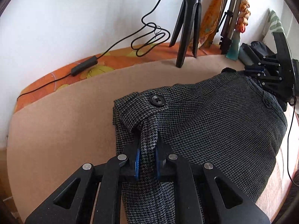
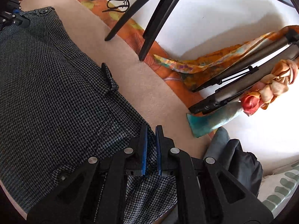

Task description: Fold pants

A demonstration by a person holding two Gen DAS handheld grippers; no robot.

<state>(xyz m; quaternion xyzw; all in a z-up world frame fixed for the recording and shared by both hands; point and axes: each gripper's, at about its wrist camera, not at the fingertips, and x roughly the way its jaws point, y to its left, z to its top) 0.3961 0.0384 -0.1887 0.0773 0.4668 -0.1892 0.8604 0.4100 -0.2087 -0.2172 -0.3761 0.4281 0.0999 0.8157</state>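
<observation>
Dark grey houndstooth pants point(image 1: 214, 123) lie on a beige pad point(image 1: 65, 123); they also fill the left of the right wrist view point(image 2: 52, 97). My left gripper point(image 1: 147, 149) is shut on a bunched fold of the waistband just below a black button point(image 1: 158, 100). My right gripper point(image 2: 151, 143) is shut on the opposite waistband edge, near a belt loop point(image 2: 109, 78). The right gripper also shows at the far right of the left wrist view point(image 1: 257, 72), and the left gripper at the top left of the right wrist view point(image 2: 20, 21).
A black tripod point(image 1: 188, 28) stands at the pad's far edge by the white wall. A black cable with an inline box point(image 1: 84, 68) lies on orange floral fabric point(image 1: 93, 69). A folded tripod with scarves point(image 2: 243, 80) leans at the right. A dark bag point(image 2: 243, 164) sits nearby.
</observation>
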